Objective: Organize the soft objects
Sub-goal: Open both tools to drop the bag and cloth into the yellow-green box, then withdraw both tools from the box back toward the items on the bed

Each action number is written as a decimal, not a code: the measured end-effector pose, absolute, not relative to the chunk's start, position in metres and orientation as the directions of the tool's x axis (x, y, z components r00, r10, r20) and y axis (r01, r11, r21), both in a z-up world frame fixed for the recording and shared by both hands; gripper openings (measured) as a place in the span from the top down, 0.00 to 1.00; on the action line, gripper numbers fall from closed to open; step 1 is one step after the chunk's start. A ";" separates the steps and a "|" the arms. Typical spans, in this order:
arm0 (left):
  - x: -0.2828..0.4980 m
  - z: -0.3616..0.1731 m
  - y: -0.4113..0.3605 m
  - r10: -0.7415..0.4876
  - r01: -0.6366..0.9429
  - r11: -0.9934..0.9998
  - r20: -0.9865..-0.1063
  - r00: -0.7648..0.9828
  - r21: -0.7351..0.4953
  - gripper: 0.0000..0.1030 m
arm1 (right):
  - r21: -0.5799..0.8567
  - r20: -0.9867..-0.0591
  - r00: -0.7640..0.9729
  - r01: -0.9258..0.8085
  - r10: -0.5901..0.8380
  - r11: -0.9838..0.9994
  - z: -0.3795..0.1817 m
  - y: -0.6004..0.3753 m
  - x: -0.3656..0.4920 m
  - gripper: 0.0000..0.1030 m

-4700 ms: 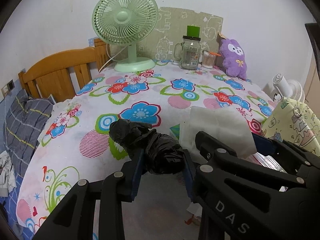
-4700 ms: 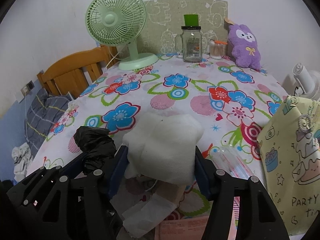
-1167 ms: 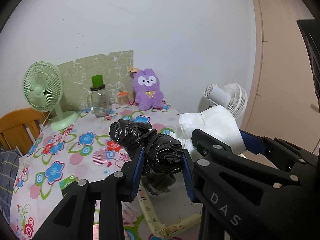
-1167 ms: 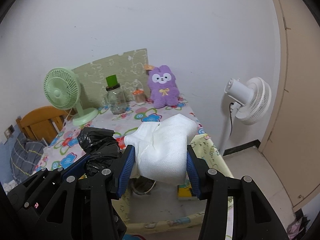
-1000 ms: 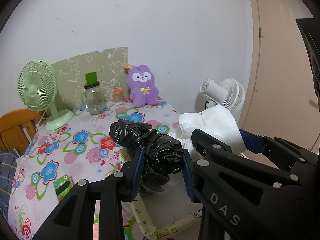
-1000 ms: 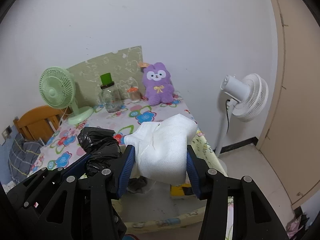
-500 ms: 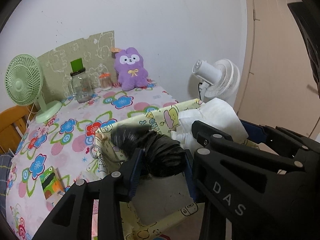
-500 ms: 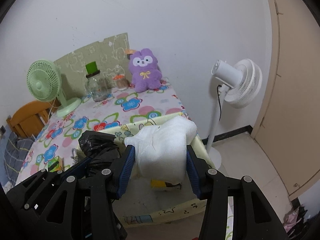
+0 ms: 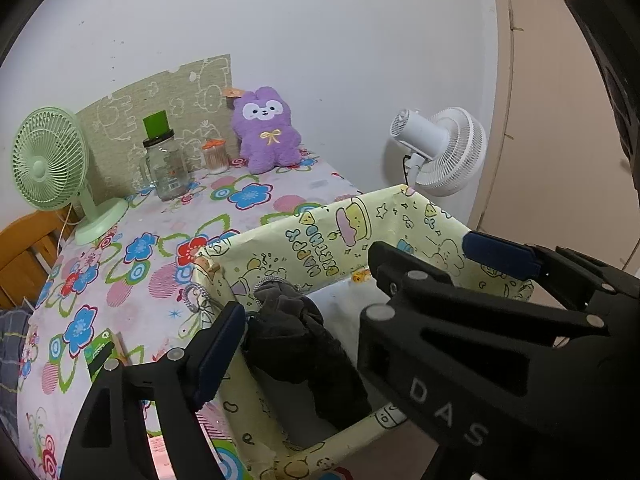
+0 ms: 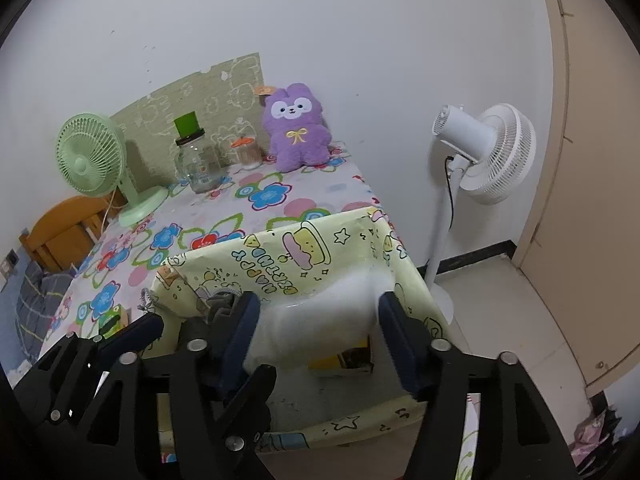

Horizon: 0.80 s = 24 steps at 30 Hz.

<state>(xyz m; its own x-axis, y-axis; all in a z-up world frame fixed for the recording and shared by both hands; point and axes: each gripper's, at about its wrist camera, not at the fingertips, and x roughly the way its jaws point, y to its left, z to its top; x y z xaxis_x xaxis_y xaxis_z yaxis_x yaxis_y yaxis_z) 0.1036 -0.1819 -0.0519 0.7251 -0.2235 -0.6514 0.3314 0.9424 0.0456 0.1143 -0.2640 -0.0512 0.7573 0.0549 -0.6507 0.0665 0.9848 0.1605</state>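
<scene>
Both grippers hang over the open mouth of a yellow printed bag (image 9: 356, 224) that stands at the near right corner of the table (image 9: 168, 248), against its edge. The main risk from here, as a judgement, is that the loads miss or catch: the bag's soft walls could fold in under a nudge from the fingers, and a bundle that lands on the rim could slide off toward the floor beside the white floor fan (image 10: 484, 152). The bag sits so close to the table's edge that a push might tip it off. The left gripper (image 9: 296, 332) has its jaws opening, wide apart now, and the black plastic bundle (image 9: 300, 344) lies between them without either pad pressing on it; it looks blurred, dropping into the bag or resting just inside its left wall. The right gripper (image 10: 318, 324) is also opening; the white soft wad (image 10: 320, 316) shows blurred between its fingers, seemingly loose and just inside the bag's far wall, though contact with the left pad cannot be ruled out. The purple plush toy (image 9: 266, 136) sits at the far edge of the table against the wall, untouched.
</scene>
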 end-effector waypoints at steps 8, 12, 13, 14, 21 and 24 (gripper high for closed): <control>0.105 -0.049 -0.177 -0.218 0.320 0.947 -0.651 0.728 0.041 0.18 | 0.138 -0.649 0.759 0.057 0.047 0.989 -0.049 -0.257 0.114 0.21; 0.105 -0.045 -0.170 -0.223 0.311 0.950 -0.649 0.727 0.022 0.16 | 0.129 -0.654 0.756 0.060 0.040 0.990 -0.047 -0.254 0.112 0.19; 0.105 -0.044 -0.169 -0.225 0.309 0.951 -0.648 0.727 0.017 0.16 | 0.126 -0.655 0.754 0.059 0.039 0.990 -0.046 -0.252 0.112 0.19; 0.104 -0.042 -0.166 -0.227 0.307 0.952 -0.647 0.728 0.012 0.16 | 0.124 -0.655 0.754 0.057 0.038 0.991 -0.046 -0.250 0.111 0.19; 0.098 -0.034 -0.153 -0.225 0.295 0.955 -0.629 0.744 0.008 0.15 | 0.121 -0.637 0.770 0.053 0.037 0.991 -0.036 -0.237 0.104 0.17; 0.095 -0.031 -0.147 -0.222 0.290 0.957 -0.623 0.750 0.008 0.15 | 0.116 -0.630 0.776 0.049 0.035 0.992 -0.032 -0.230 0.102 0.16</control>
<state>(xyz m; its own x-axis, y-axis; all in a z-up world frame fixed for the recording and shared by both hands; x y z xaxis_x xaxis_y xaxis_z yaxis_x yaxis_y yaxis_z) 0.0951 -0.1468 -0.0311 0.7504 -0.2218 -0.6227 0.2895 0.9571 0.0080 0.1019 -0.2304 -0.0318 0.7757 0.0350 -0.6302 0.0495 0.9920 0.1160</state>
